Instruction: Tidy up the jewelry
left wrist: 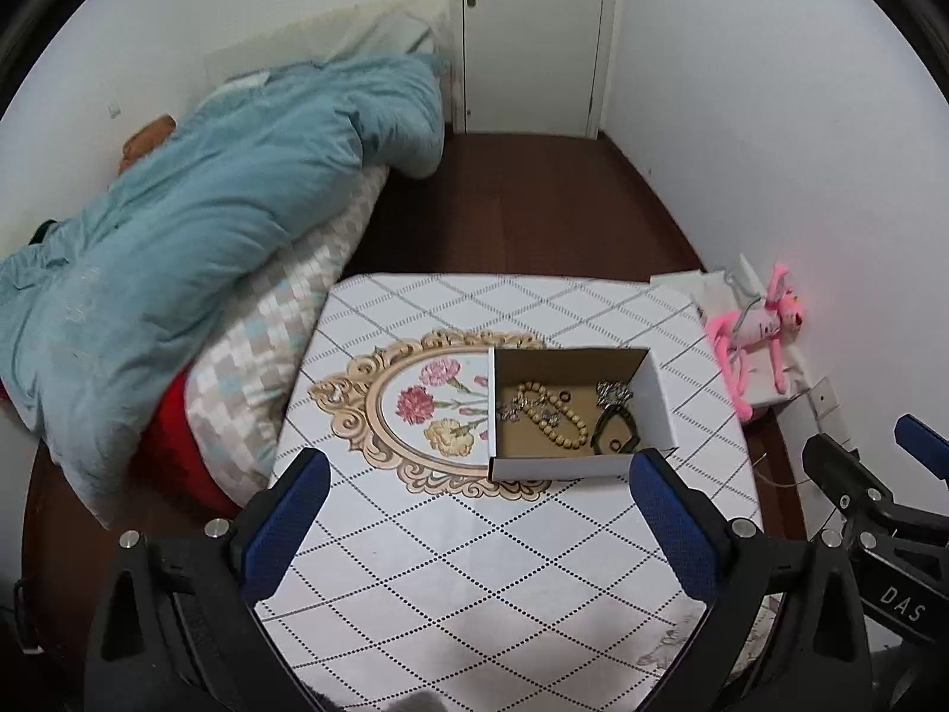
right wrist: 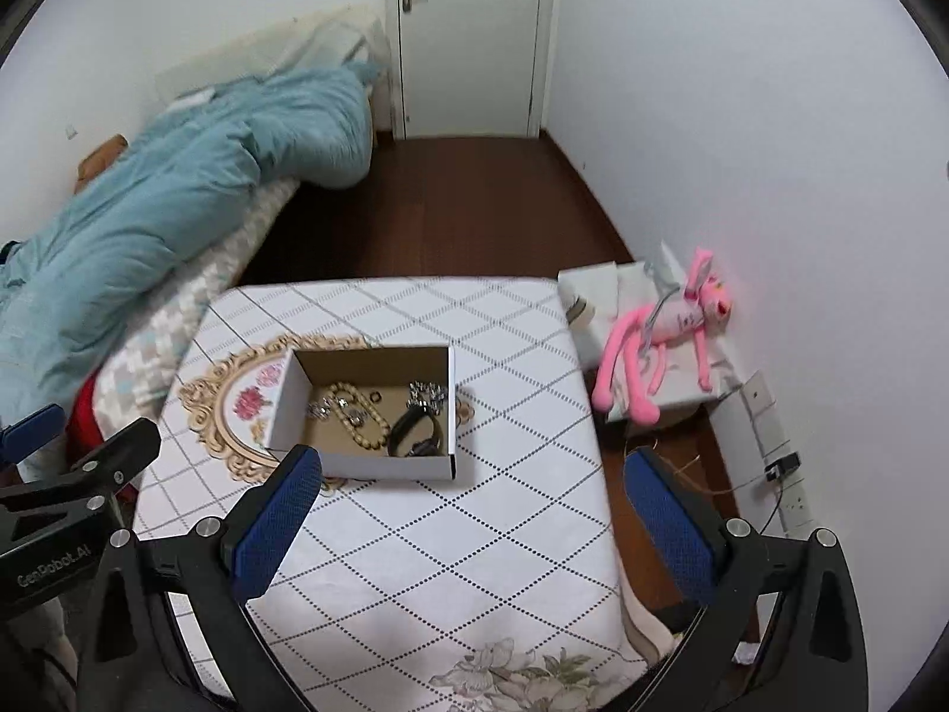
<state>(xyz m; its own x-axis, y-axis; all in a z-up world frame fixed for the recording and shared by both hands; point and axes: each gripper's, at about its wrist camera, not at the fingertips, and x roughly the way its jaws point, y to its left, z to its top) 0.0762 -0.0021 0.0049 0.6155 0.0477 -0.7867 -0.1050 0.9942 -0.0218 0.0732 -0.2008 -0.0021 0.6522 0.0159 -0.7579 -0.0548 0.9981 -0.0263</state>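
An open white cardboard box stands on the table, also in the right wrist view. Inside lie a wooden bead bracelet, silver pieces, a small dark ring and a black band. The right wrist view shows the beads, the silver pieces and the black band. My left gripper is open and empty, held above the table in front of the box. My right gripper is open and empty, right of the box over the table's right edge.
The table has a diamond-pattern cloth with a flower medallion. A bed with a blue duvet is at the left. A pink plush toy lies on white boxes right of the table. A door is at the back.
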